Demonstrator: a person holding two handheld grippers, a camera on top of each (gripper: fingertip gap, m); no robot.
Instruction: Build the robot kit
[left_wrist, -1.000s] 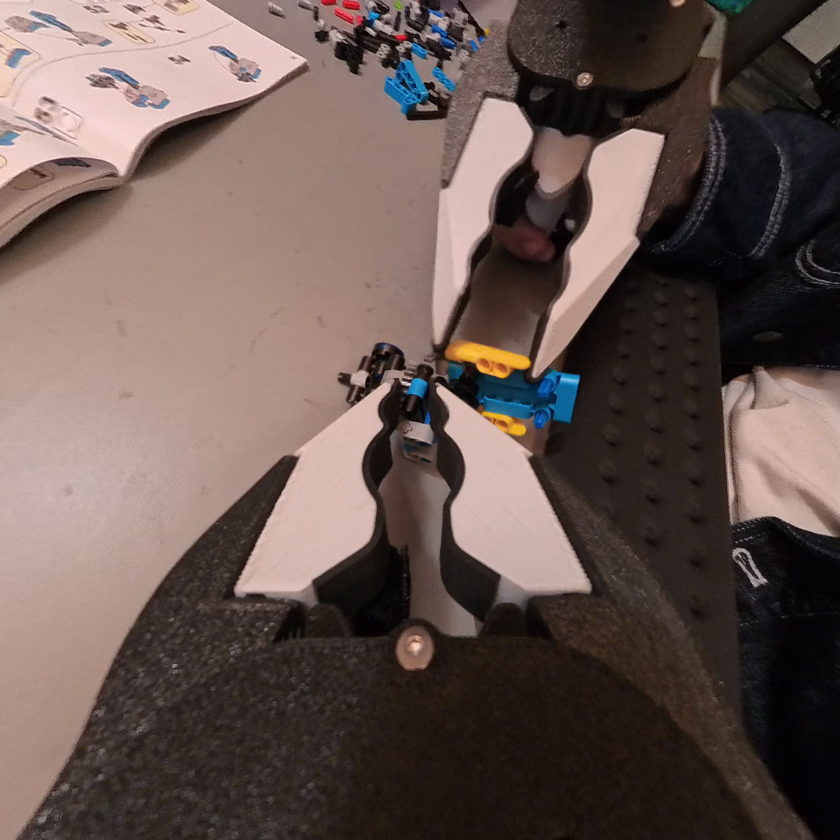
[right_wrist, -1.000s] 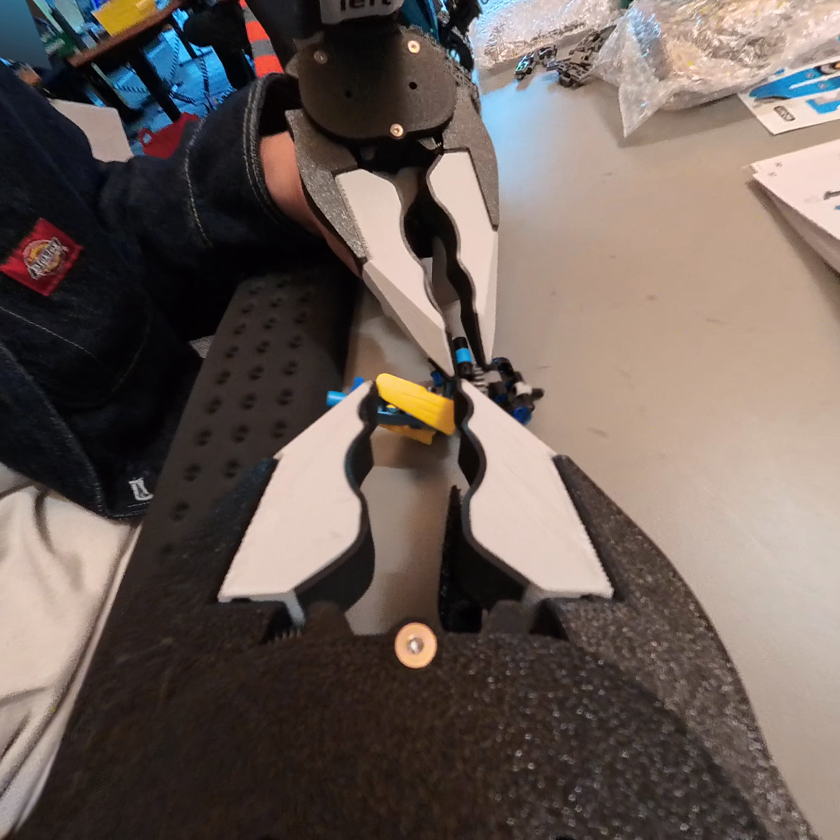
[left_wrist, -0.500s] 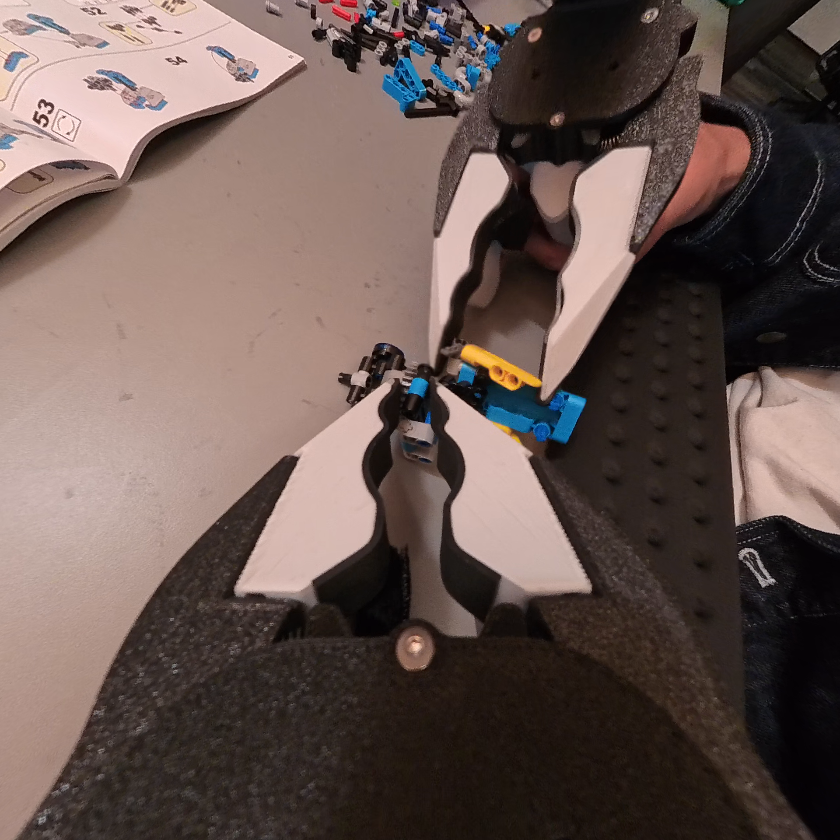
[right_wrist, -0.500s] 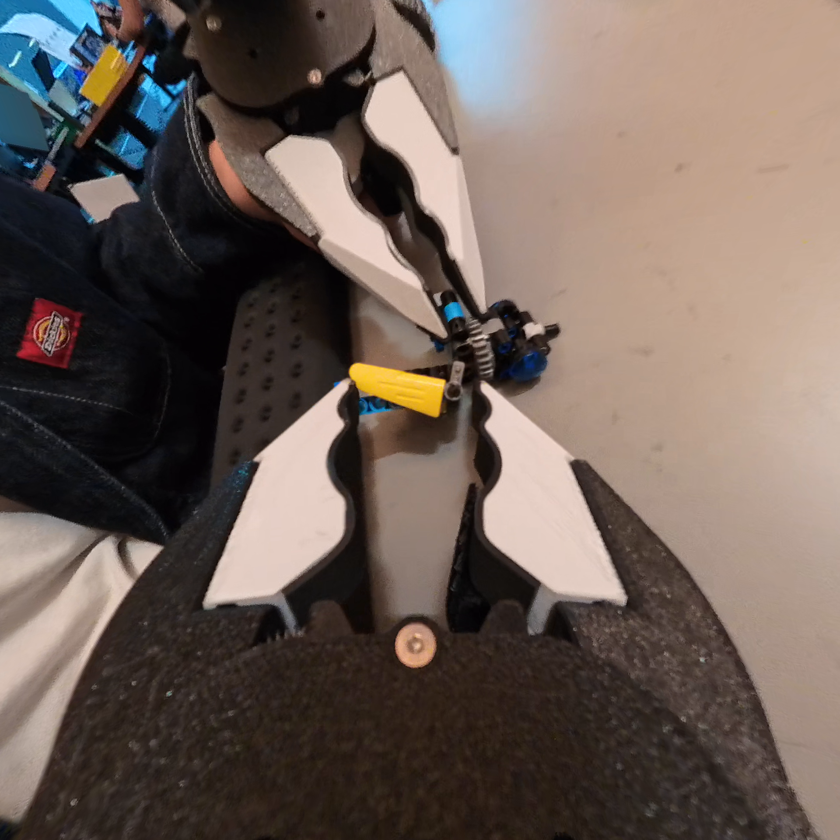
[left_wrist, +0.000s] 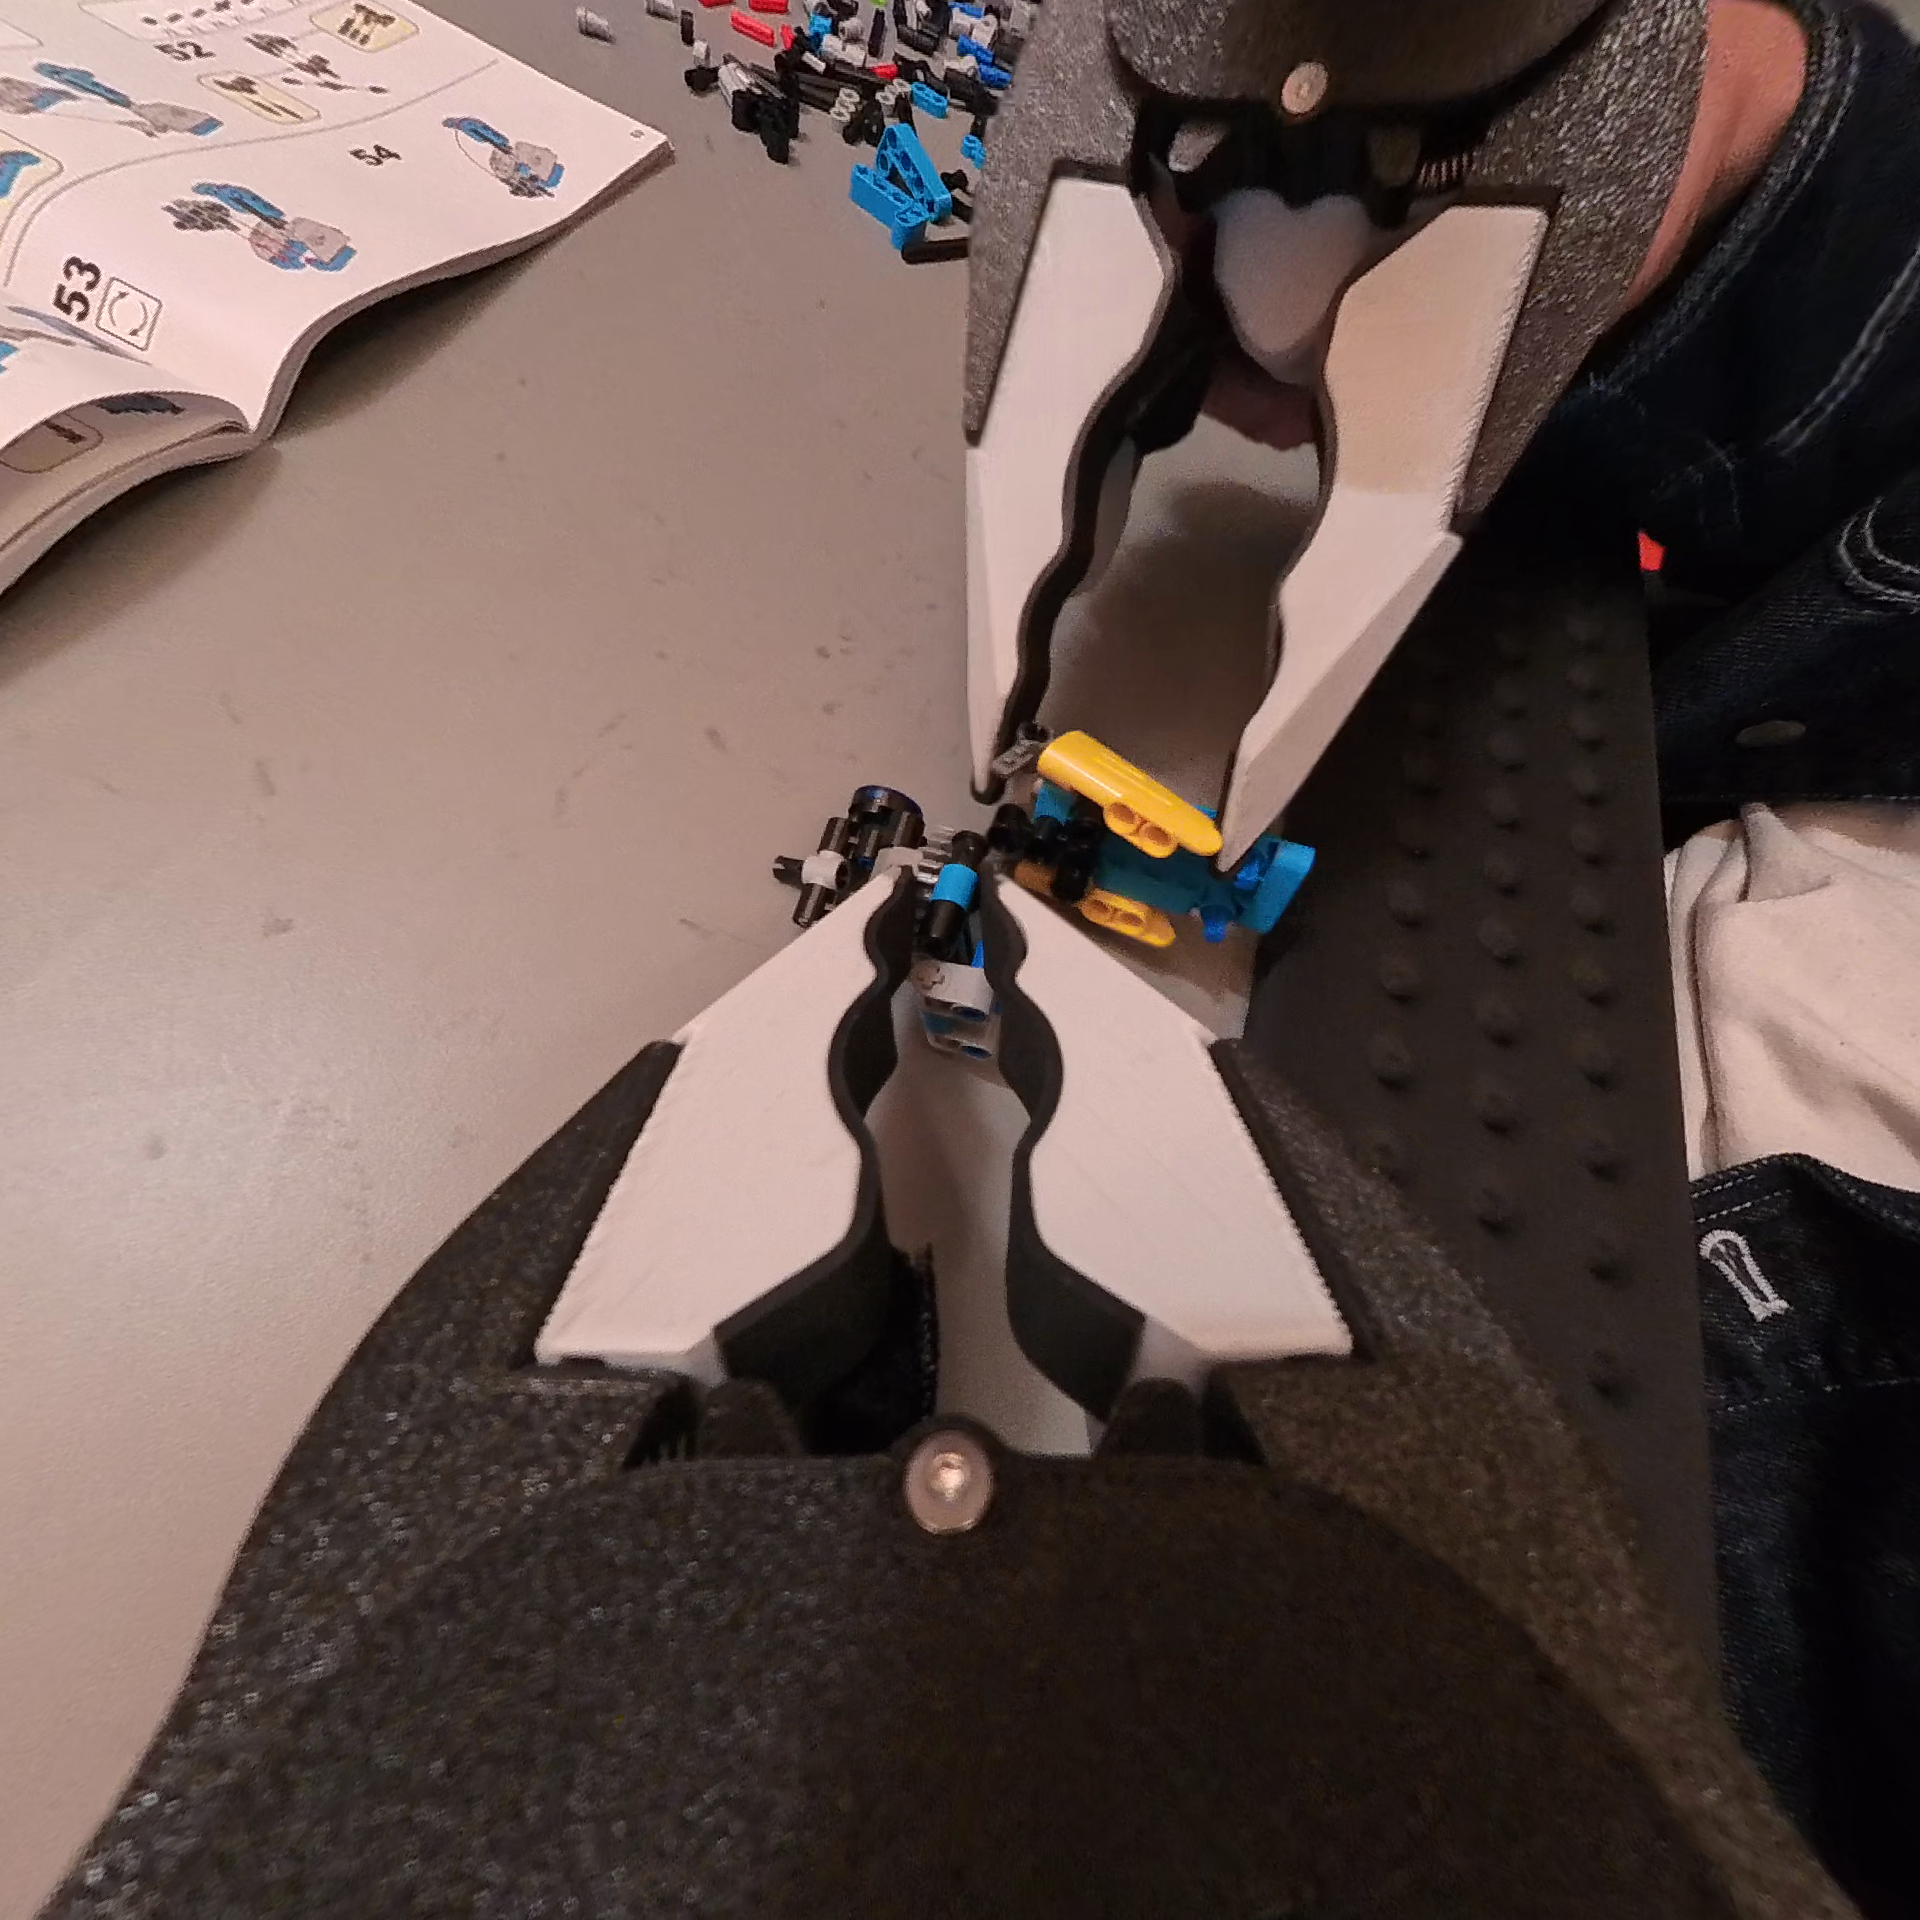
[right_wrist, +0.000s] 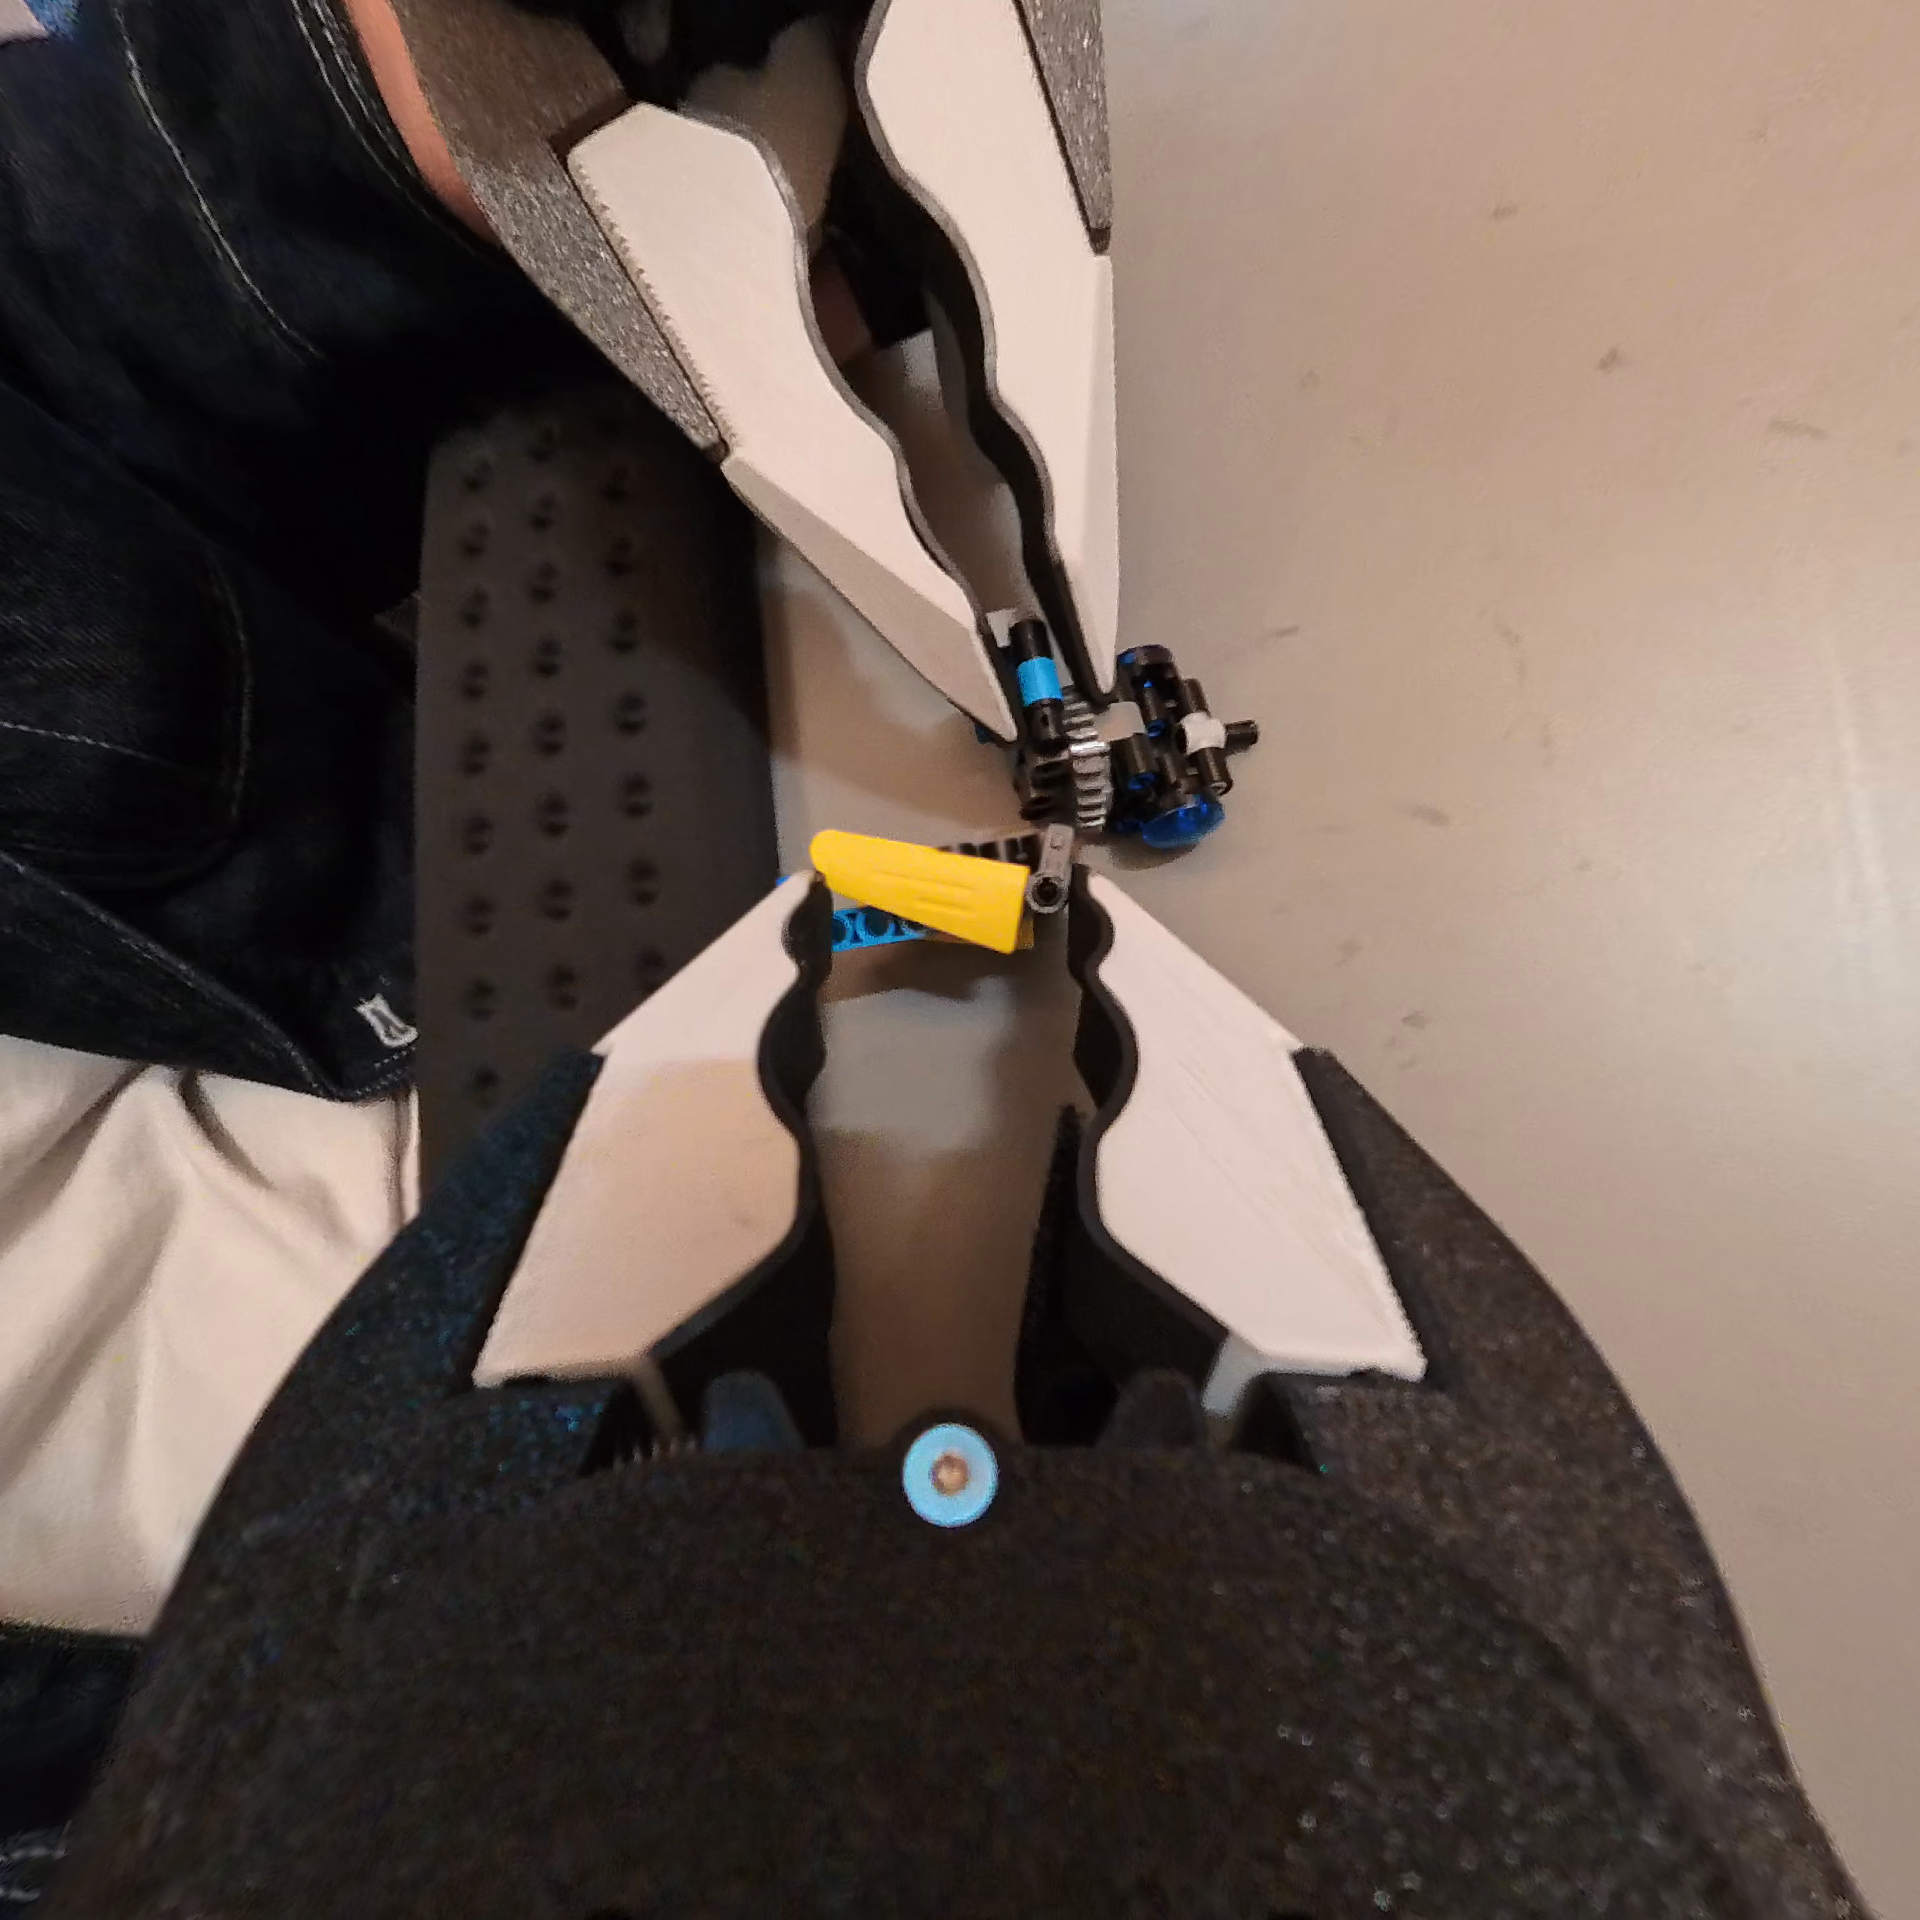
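**Two grippers, one little brick model**

Left gripper is pinched tight on the black-and-blue end of the small brick model. Right gripper straddles the yellow-and-blue end, fingers spread wide; can't tell if they're touching it. Booklet and loose pieces sit far ahead-left on the grey table.

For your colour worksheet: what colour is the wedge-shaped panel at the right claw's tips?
Yellow panel, clearest in the right wrist view.

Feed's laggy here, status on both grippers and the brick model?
Left gripper shut on small brick model, black axle end. Right gripper jaws apart around its yellow panel; contact unclear. Model low over grey table; loose parts pile and instruction booklet farther off.
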